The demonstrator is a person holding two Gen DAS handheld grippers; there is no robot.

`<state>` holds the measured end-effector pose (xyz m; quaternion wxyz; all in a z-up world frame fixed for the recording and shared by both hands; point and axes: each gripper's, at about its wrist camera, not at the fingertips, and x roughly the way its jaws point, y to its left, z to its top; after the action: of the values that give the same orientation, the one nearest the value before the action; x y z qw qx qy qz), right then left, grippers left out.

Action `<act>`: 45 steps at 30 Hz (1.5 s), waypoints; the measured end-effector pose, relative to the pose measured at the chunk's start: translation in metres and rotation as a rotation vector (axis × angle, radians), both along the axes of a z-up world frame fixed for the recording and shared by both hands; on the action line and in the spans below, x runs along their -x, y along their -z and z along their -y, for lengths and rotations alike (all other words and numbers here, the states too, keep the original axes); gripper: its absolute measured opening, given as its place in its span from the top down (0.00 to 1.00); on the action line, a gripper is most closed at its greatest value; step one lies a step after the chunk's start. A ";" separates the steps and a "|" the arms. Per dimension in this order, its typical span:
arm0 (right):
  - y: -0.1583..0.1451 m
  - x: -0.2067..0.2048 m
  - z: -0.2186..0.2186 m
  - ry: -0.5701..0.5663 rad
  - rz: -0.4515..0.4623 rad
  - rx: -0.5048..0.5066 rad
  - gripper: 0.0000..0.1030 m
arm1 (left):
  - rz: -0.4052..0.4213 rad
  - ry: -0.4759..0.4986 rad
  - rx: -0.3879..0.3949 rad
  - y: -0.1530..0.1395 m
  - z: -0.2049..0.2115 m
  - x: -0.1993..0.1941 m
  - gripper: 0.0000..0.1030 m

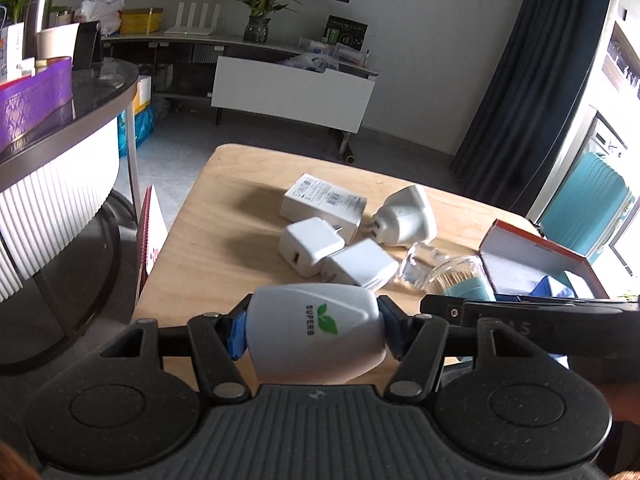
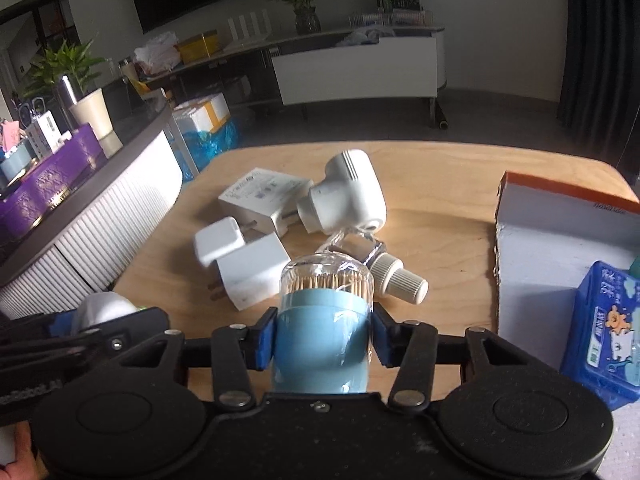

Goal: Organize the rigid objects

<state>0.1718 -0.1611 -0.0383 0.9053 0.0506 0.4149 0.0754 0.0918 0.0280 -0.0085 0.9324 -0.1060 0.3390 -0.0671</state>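
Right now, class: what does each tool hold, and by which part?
The left tool clamps a white plug-in device across its two sides. The right tool clamps the toothpick holder on the sides of its blue base.

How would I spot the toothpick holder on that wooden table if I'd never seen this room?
Start at the wooden table and find the open orange-edged box on its right side. Just left of it, the right claw grips the toothpick holder: the only pale blue item among white chargers, with a clear dome showing toothpicks.
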 end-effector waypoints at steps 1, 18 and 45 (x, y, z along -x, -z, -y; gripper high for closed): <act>-0.005 0.003 0.000 -0.003 0.011 -0.002 0.44 | 0.002 0.001 0.005 -0.002 0.001 0.001 0.39; -0.053 0.066 0.015 0.029 0.109 0.005 0.44 | 0.078 0.047 -0.010 -0.041 0.029 0.031 0.39; -0.070 0.128 0.045 0.110 0.160 -0.037 0.44 | 0.074 0.063 -0.073 -0.056 0.066 0.069 0.39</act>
<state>0.0443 -0.2057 0.0316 0.9372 0.0838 0.3365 0.0372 0.0223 -0.0375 0.0473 0.9450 -0.0588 0.3095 -0.0880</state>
